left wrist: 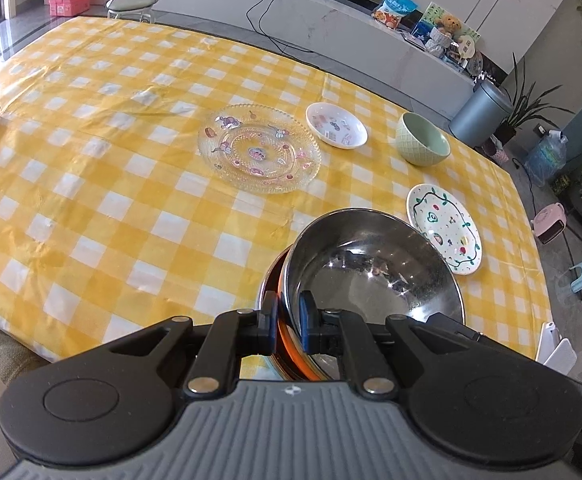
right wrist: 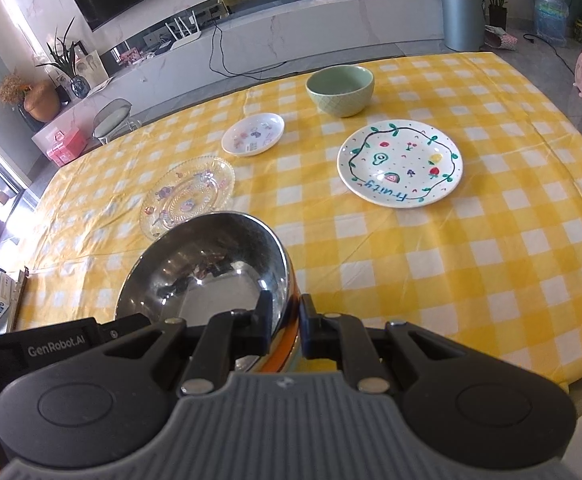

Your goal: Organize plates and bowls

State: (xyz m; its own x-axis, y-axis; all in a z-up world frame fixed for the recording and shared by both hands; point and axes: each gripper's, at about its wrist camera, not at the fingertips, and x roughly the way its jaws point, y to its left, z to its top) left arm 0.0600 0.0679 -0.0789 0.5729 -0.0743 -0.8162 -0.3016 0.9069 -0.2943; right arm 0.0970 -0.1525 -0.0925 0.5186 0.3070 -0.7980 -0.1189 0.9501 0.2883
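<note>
A steel bowl (left wrist: 375,268) (right wrist: 211,268) hangs above the near edge of the yellow checked table (left wrist: 91,200) (right wrist: 491,240). My left gripper (left wrist: 289,316) is shut on its left rim. My right gripper (right wrist: 287,314) is shut on its right rim. A clear glass plate (left wrist: 259,148) (right wrist: 189,194) lies mid-table. A small white dish (left wrist: 335,125) (right wrist: 253,134), a green bowl (left wrist: 423,138) (right wrist: 339,89) and a white "Fruity" plate (left wrist: 445,228) (right wrist: 399,168) lie beyond and to the right.
A grey bin (left wrist: 479,114) (right wrist: 461,14), plants and a water jug (right wrist: 551,12) stand on the floor past the table's far right. A stool (left wrist: 133,2) (right wrist: 111,120) stands at the far side. A long white counter (left wrist: 331,20) runs behind.
</note>
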